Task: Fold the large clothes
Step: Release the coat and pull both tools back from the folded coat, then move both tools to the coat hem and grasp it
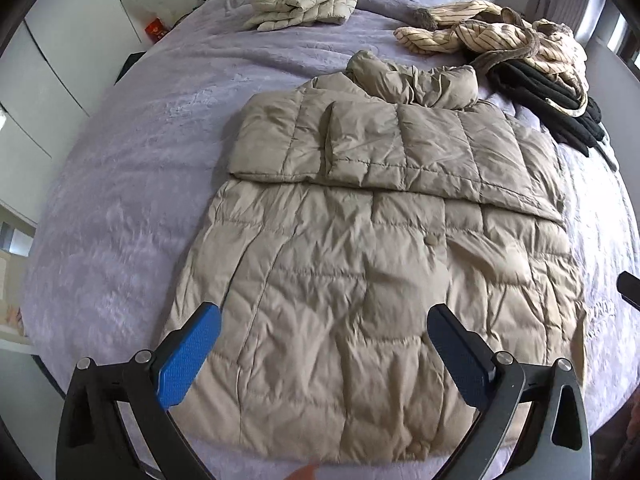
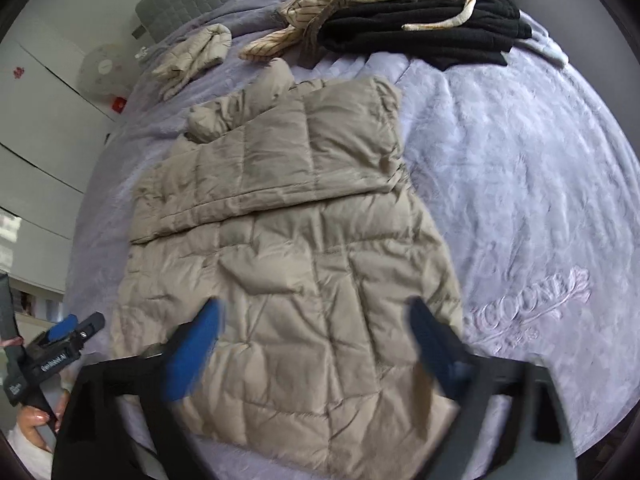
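Note:
A beige quilted down jacket point(image 1: 360, 260) lies flat on a lilac bed cover point(image 1: 140, 160), its sleeves folded across the upper body and its hood bunched at the far end. It also shows in the right wrist view point(image 2: 288, 272). My left gripper point(image 1: 324, 320) is open and empty, hovering above the jacket's near hem. My right gripper point(image 2: 316, 320) is open and empty above the hem too, and looks blurred. The left gripper also shows at the left edge of the right wrist view point(image 2: 64, 336), held by a hand.
A folded cream quilted garment point(image 1: 304, 6) lies at the far side. A striped beige garment point(image 1: 492, 32) and a black garment point(image 1: 552, 92) are piled at the far right. A grey headboard point(image 2: 180, 4) and white wardrobes point(image 1: 40, 80) border the bed.

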Demonstrator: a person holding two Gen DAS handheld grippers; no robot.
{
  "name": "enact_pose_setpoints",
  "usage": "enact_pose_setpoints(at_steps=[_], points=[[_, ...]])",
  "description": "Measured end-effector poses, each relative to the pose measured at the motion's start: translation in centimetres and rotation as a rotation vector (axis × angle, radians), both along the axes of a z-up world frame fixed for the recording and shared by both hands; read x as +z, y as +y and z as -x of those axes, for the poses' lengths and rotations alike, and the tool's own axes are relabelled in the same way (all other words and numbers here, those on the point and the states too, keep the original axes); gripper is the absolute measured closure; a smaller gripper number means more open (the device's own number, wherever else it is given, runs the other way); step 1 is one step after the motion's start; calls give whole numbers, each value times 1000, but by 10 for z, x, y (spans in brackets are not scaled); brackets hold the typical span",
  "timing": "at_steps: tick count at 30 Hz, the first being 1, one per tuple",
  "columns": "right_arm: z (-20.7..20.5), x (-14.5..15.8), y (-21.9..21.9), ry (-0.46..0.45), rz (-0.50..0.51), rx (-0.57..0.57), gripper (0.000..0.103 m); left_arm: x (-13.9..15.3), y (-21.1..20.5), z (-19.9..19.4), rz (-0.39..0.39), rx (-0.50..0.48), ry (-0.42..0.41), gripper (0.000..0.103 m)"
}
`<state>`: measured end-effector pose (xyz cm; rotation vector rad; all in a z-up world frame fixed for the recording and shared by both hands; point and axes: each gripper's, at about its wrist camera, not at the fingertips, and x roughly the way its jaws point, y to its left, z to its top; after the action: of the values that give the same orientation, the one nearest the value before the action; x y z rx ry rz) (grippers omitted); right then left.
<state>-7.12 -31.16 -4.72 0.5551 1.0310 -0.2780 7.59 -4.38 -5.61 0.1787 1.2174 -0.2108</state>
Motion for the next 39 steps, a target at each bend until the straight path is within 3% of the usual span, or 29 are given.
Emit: enact_pose_setpoints(at_steps=[10,17,23,28,31,39], points=[[21,-7,29,3,-33,-20,0,1,29,29,-3,-8,17,0],[50,-28,63,44,-70,-70,0,-28,69,53,-46,-42,54,0],[80,-52,92,107,-207,-120,0,-42,101,79,-21,-52,114,0],[97,-58,109,110,-240,-166,0,-45,119,88,-5,-65,135,0],[103,-60,113,102,-270,-189,0,-46,132,91,34,-63,151,0],[121,-77,110,49,-427,-283,0,-79,203,91,326,111,303,0]])
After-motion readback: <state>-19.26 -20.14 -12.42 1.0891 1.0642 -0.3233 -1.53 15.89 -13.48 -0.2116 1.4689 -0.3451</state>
